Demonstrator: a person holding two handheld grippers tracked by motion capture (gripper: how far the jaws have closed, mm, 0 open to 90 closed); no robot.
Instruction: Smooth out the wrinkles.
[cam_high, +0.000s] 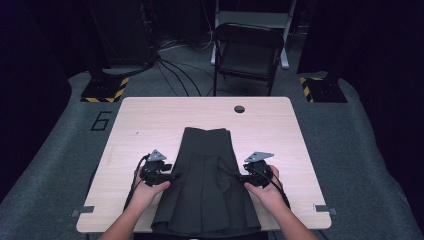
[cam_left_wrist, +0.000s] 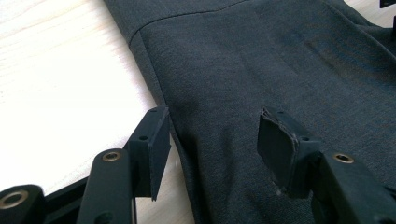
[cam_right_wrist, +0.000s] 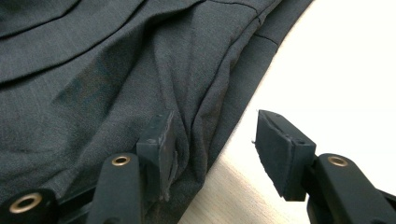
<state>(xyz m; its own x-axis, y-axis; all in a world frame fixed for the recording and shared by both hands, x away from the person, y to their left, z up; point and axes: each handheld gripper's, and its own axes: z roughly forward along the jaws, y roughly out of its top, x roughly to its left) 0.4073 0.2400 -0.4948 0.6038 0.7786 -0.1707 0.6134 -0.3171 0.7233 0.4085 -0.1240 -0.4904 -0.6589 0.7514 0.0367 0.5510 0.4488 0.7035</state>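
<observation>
One dark grey pleated skirt (cam_high: 207, 185) is laid flat on one light wooden table (cam_high: 150, 120), its wide hem at the near edge and its narrower waistband pointing toward the far side. Two hand-held grippers are held at mid-length of the skirt, one at each side edge, each carried in one of the person's two hands. The left gripper (cam_high: 172, 176) is seen at the skirt's left edge; in the left gripper view (cam_left_wrist: 212, 144) its two jaws are spread, one over bare table just beside the cloth and the other over the fabric, with the skirt's edge lying between them and no pad pressed on it. The right gripper (cam_high: 240, 178) is placed at the skirt's right edge; in the right gripper view (cam_right_wrist: 215, 149) its two jaws are likewise spread, one resting against a bunched fold of cloth and the other over bare table, so nothing is pinched. One round cable hole (cam_high: 239, 108) is seen near the table's far edge. Beyond the table, one black folding chair (cam_high: 248, 50) is set on the grey floor, with two yellow-and-black striped base plates (cam_high: 106, 89) flanking it at left and right.
</observation>
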